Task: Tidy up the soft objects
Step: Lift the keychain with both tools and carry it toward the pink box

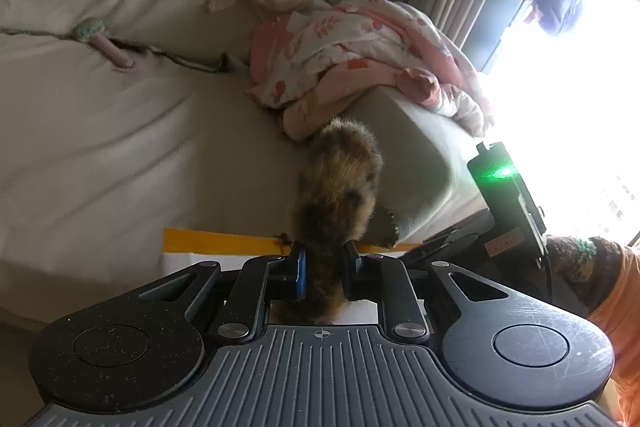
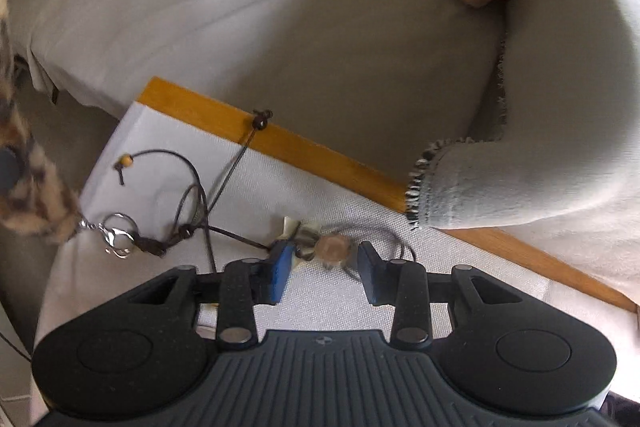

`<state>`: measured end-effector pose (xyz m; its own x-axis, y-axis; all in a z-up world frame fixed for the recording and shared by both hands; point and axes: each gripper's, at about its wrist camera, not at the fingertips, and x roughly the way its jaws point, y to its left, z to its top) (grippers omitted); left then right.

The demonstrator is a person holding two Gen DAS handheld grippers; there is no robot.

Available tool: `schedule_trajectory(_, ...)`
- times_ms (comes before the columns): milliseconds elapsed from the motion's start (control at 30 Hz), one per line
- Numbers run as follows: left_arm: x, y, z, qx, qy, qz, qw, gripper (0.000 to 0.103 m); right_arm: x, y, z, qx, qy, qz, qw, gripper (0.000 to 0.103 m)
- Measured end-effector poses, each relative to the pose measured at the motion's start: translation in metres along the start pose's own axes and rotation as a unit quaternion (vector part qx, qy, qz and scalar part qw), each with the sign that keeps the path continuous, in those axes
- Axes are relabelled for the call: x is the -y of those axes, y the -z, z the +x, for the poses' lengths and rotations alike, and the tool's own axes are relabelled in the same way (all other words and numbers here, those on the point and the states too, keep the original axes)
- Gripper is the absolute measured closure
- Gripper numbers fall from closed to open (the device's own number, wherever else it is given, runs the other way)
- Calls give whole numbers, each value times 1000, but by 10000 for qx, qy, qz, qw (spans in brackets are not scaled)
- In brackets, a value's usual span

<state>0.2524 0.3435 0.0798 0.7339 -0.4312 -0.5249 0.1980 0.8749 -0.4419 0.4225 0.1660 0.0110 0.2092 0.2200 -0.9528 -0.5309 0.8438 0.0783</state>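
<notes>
Item: furry tail keychain [image 1: 336, 187], hanging clenched in left gripper [image 1: 324, 267]. Right gripper [image 2: 324, 267], jaws released, hovering over cord charm [image 2: 332, 247] at 12 o'clock. Risk: 2 cords tangling, dragging.

Brown furry tail toy [image 1: 336, 187]: mottled tan and dark, held upright off the bed, metal clasp at its end. Pink floral cloth [image 1: 352, 55]: crumpled on the bed.

I record strong daylight from the window [image 1: 580, 75], blown out to white glare on the left wrist view's right side. Fisheye bending at all edges. The furry toy [image 1: 336, 187] shows motion blur; the bed [image 2: 320, 27] is evenly lit.
</notes>
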Motion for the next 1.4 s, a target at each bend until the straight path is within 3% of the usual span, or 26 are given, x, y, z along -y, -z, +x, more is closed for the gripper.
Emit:
schedule_trajectory(100,0,0,1,25,0,3,10000,84,3,3,-10,117,-92,-60,9999,85)
schedule_trajectory(300,7,-7,-11,299,-11,143,9995,84,21,23,-61,601,-152,-49,9981,85)
schedule_trajectory(433,17,-19,-27,602,-17,186,9980,84,32,32,-100,951,94,2,9954,85)
schedule_trajectory(533,34,-33,-39,833,-28,263,9962,84,42,37,-137,1349,-16,175,9907,85)
schedule_trajectory(733,110,-77,-86,1478,210,788,9857,84,53,66,-235,2524,-290,406,9663,85)
schedule_trajectory(967,222,-101,-137,1980,887,1203,9688,84,92,146,-340,3587,-107,537,9319,85)
schedule_trajectory(1133,285,-94,-132,1924,1296,1294,9641,84,125,204,-373,3889,192,691,9185,85)
schedule_trajectory(1267,316,-81,-96,1526,1617,1205,9675,84,148,240,-378,4046,370,843,9098,85)
schedule_trajectory(1400,329,-55,-40,960,1975,966,9708,84,168,271,-374,4107,262,1061,9052,85)
